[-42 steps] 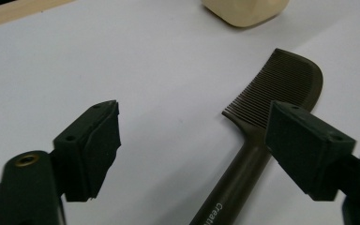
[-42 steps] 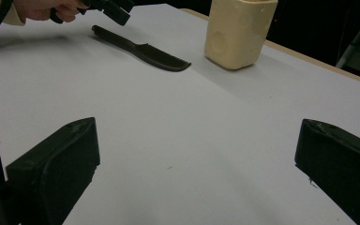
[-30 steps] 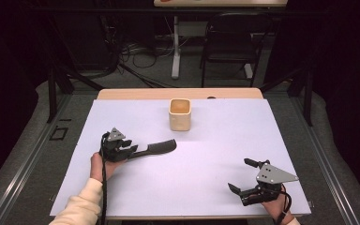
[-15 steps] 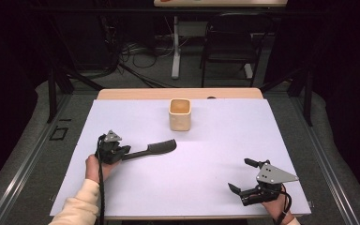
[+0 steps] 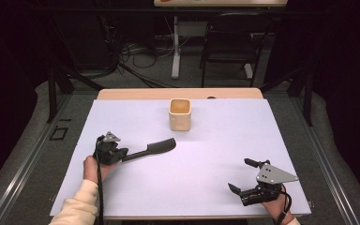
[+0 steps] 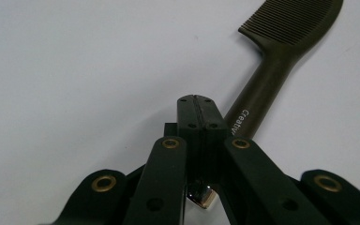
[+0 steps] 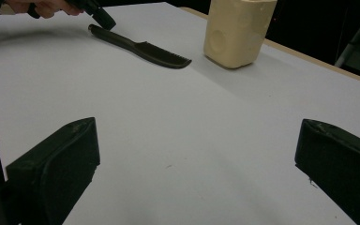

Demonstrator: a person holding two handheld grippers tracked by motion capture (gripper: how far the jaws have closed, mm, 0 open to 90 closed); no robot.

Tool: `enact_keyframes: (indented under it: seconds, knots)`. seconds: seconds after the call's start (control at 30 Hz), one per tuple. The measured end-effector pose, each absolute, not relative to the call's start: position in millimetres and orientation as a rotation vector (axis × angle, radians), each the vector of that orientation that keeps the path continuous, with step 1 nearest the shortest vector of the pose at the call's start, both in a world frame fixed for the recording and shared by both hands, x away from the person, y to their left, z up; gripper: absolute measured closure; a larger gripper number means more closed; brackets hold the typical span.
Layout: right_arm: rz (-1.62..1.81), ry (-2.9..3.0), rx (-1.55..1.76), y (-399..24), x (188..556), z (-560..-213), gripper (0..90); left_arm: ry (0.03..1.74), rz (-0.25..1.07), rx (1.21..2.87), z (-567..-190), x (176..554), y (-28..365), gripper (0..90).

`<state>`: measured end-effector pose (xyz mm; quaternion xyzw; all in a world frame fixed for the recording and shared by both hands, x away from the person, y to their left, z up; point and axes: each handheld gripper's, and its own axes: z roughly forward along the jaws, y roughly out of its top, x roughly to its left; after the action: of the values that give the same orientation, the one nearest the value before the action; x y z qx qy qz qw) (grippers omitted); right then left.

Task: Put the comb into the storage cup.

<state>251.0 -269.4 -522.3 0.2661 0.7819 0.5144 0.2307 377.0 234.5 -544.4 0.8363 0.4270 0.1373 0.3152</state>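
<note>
A dark comb (image 5: 152, 149) lies flat on the white sheet (image 5: 225, 140), teeth toward the middle. My left gripper (image 5: 124, 152) sits at its handle end, shut. In the left gripper view the pads of the left gripper (image 6: 197, 101) meet with nothing showing between them, and the comb (image 6: 272, 70) runs out from under their right side. My right gripper (image 5: 240, 175) rests open near the front right corner. In the right gripper view the right gripper (image 7: 198, 126) holds nothing, and the comb (image 7: 140, 47) and the left gripper (image 7: 101, 16) show far off.
A cream square cup (image 5: 180, 115) stands upright at the back middle of the sheet, and it shows in the right gripper view as the cup (image 7: 236, 33) too. A wooden table edge (image 5: 178, 93) runs behind it. A chair (image 5: 229, 42) and cables are on the floor beyond.
My left gripper has drawn back a little toward the left and its jaws have closed. The comb, cup and right gripper stay where they were.
</note>
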Motion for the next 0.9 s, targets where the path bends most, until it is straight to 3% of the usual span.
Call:
enact_keyframes:
  seconds: [0.9]
  knots:
    - [1.412,2.152,0.736,-269.4,251.3,-522.5,0.0,1.140,0.324,2.222,-543.6,370.7,229.4,89.9]
